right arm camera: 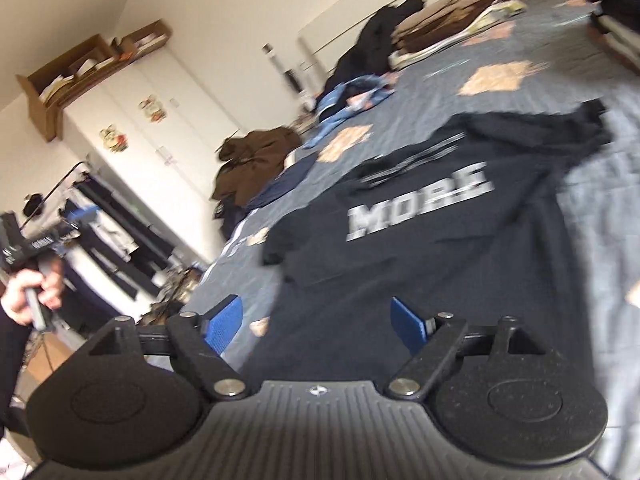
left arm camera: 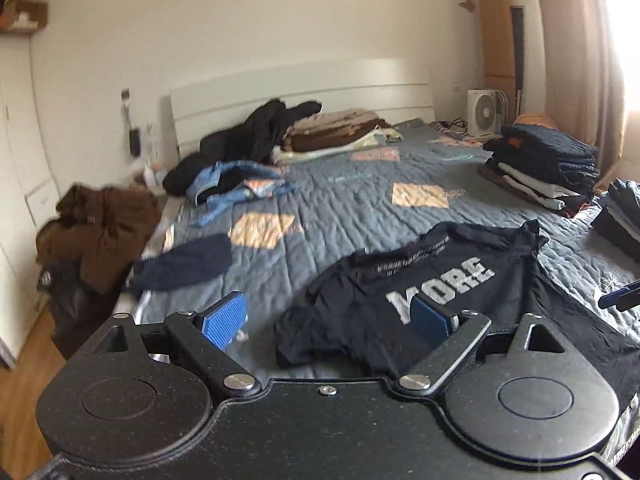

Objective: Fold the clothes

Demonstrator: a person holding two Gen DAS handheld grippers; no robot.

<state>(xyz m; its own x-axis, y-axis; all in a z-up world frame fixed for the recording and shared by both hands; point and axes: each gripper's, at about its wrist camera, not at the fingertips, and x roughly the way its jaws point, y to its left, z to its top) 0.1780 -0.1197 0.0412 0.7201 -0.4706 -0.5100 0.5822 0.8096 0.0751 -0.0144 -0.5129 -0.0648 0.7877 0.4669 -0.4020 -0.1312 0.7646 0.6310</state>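
A black T-shirt (left arm camera: 460,248) with white "MORE" lettering lies spread and rumpled on the grey-blue quilted bed (left arm camera: 340,208). My left gripper (left arm camera: 328,314) hangs open above the shirt's near left part, with nothing between its blue pads (left arm camera: 224,314). In the right wrist view the same T-shirt (right arm camera: 440,248) stretches away from my right gripper (right arm camera: 318,322), which is open and empty above the shirt's near hem. A hand (right arm camera: 32,288) holds the left gripper's handle at the far left of that view. A dark tip of the right gripper (left arm camera: 618,298) shows at the left wrist view's right edge.
Two stacks of folded clothes (left arm camera: 548,164) (left arm camera: 624,216) sit on the bed's right side. An unfolded heap (left arm camera: 260,132) lies by the headboard, with a blue garment (left arm camera: 236,188), a navy one (left arm camera: 188,264) and a brown pile (left arm camera: 100,232) along the left edge. A clothes rack (right arm camera: 112,220) stands beside a white wardrobe (right arm camera: 160,120).
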